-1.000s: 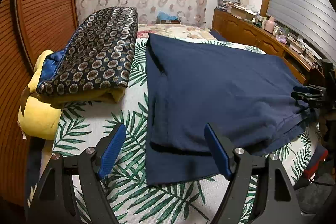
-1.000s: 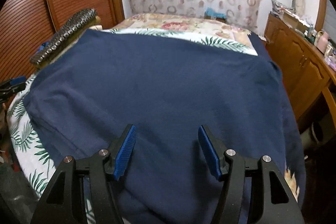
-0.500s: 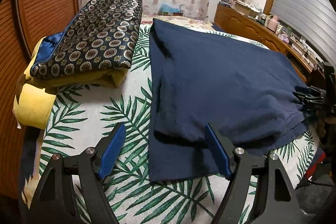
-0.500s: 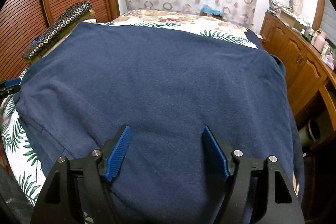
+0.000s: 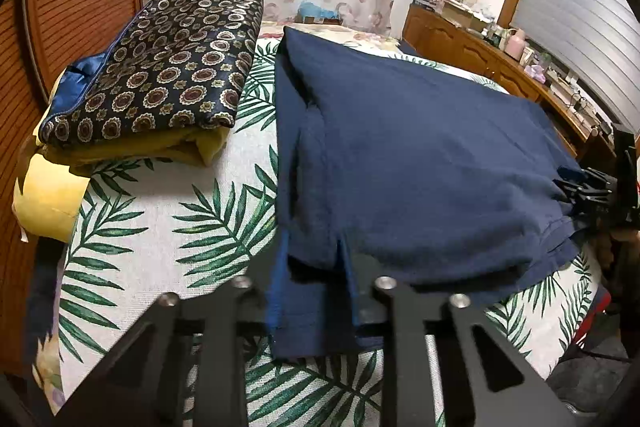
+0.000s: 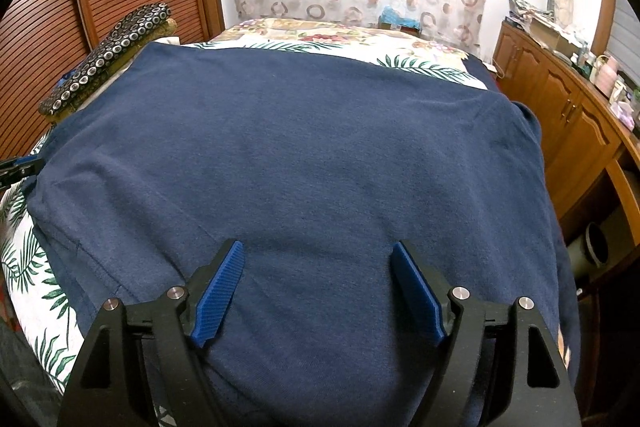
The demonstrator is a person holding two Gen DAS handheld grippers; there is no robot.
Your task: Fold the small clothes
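The navy garment (image 5: 420,163) lay spread flat on the bed (image 5: 168,211), over the palm-leaf sheet, with the stack of folded patterned bedding (image 5: 168,67) just beside its far left edge. The left gripper (image 5: 312,291) had just been closing its jaws, and they stood pinched on the near left corner of the garment, where the blue cloth bunched up between them; the pads themselves were hidden by the fabric. The right gripper (image 6: 318,291) had its jaws spread wide and had just been opening them a little further; they hung over the near right part of the garment with cloth under them but nothing pinched. In the left wrist view this gripper showed at the garment's right edge. The step in hand looked like taking hold of the near edge at both ends for a fold. The left side seemed ready; the next move likely called for the right jaws to settle onto the hem and close on it, catching the same layers as the left, so that both corners could be lifted together and carried over toward the far edge without the cloth skewing or dragging.
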